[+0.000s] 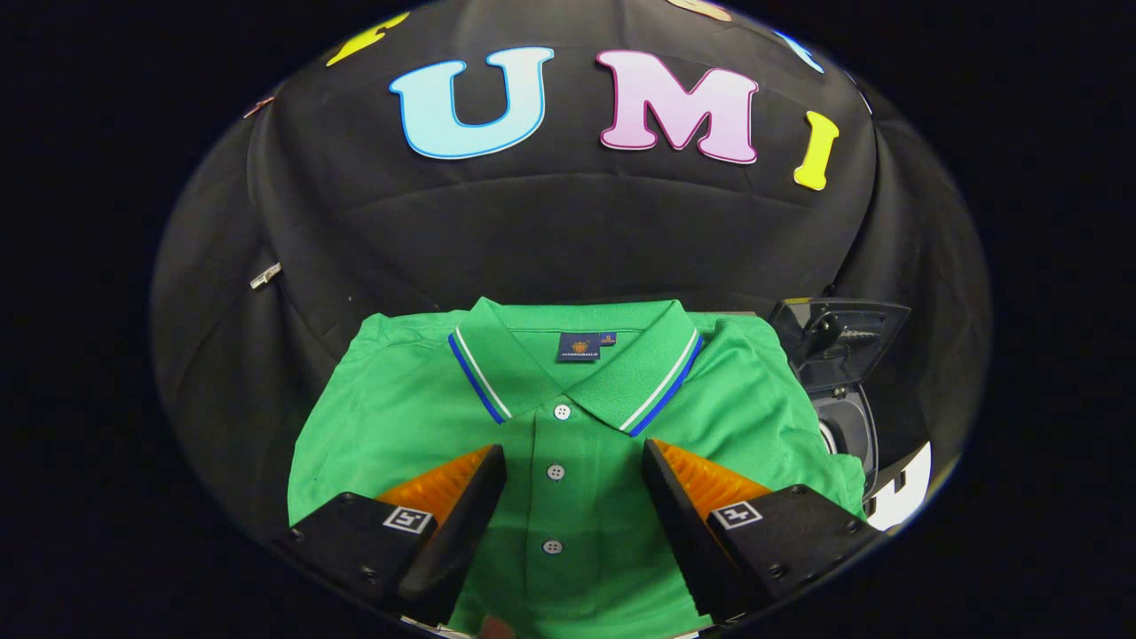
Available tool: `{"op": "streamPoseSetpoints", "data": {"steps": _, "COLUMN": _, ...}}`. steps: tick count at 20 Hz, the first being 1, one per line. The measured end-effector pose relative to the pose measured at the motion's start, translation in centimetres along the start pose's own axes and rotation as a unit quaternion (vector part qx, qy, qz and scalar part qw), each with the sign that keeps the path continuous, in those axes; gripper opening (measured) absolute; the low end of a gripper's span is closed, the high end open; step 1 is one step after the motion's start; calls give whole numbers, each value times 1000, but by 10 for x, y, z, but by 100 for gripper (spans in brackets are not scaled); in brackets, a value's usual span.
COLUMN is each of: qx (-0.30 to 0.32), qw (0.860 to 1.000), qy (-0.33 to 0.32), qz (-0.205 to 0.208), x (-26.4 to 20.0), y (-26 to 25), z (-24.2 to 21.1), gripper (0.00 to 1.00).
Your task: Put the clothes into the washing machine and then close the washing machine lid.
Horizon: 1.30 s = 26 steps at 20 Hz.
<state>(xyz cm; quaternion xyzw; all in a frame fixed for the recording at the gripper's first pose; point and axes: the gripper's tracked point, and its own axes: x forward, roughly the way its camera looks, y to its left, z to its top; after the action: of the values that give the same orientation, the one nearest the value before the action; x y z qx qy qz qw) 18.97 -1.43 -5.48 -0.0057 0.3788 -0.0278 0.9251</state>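
A folded green polo shirt (399,417) lies flat on the black cloth surface, its white-and-blue trimmed collar pointing away from me and its button placket running between my fingers. My gripper (574,457) is open, held just above the shirt's chest, one finger on each side of the placket, nothing pressed between them. To the right of the shirt, past my right finger, is the small dark washing machine (848,417) with its lid (839,333) raised and the round drum opening showing.
Black cloth covers the surface and the wall behind. A small metal clip (265,275) is fixed on the cloth to the far left. A white shape (905,493) lies beside the machine's base on the right.
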Motion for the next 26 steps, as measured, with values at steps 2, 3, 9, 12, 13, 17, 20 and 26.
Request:
{"op": "streamPoseSetpoints", "data": {"steps": 2, "qx": 2, "qw": 1000, "qy": 13, "qz": -4, "x": 2, "y": 0, "z": -4, "gripper": 98}}
{"op": "streamPoseSetpoints", "data": {"steps": 3, "qx": 9, "qw": 1000, "qy": 28, "qz": -4, "x": 3, "y": -1, "z": -4, "gripper": 98}}
{"op": "streamPoseSetpoints", "data": {"steps": 9, "qx": 21, "qw": 995, "qy": 95, "qz": -20, "x": 7, "y": -3, "z": -4, "gripper": 98}}
{"op": "streamPoseSetpoints", "data": {"steps": 12, "qx": 20, "qw": 991, "qy": 132, "qz": -23, "x": 8, "y": -5, "z": -5, "gripper": 98}}
{"op": "streamPoseSetpoints", "data": {"steps": 13, "qx": 20, "qw": 990, "qy": 141, "qz": -22, "x": 10, "y": -7, "z": -6, "gripper": 98}}
{"op": "streamPoseSetpoints", "data": {"steps": 17, "qx": 38, "qw": 987, "qy": 155, "qz": -31, "x": 8, "y": -8, "z": -4, "gripper": 64}}
{"op": "streamPoseSetpoints", "data": {"steps": 20, "qx": 50, "qw": 985, "qy": 162, "qz": -36, "x": 6, "y": -15, "z": 0, "gripper": 34}}
{"op": "streamPoseSetpoints", "data": {"steps": 26, "qx": 45, "qw": 988, "qy": 145, "qz": -39, "x": 4, "y": -17, "z": 0, "gripper": 5}}
